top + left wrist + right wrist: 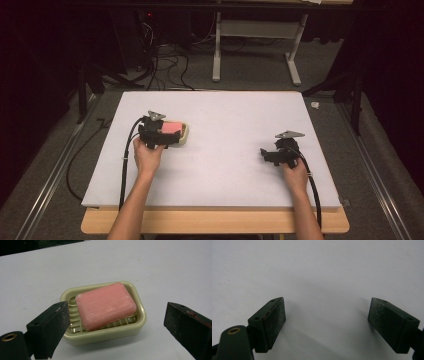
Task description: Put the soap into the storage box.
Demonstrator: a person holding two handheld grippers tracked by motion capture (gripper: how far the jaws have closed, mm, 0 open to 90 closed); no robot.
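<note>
A pink soap bar (106, 305) lay in a pale green soap dish (140, 322) on the white table (225, 125), toward its left side. The left gripper (117, 322) hovered just before the dish, jaws apart and touching nothing. The right gripper (327, 320) rested well apart, jaws spread over bare table.

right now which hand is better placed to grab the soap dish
Left. The left gripper is right at the soap dish, jaws open either side of it with the pink soap inside. The right gripper rests far across the white board, open over bare surface.
</note>
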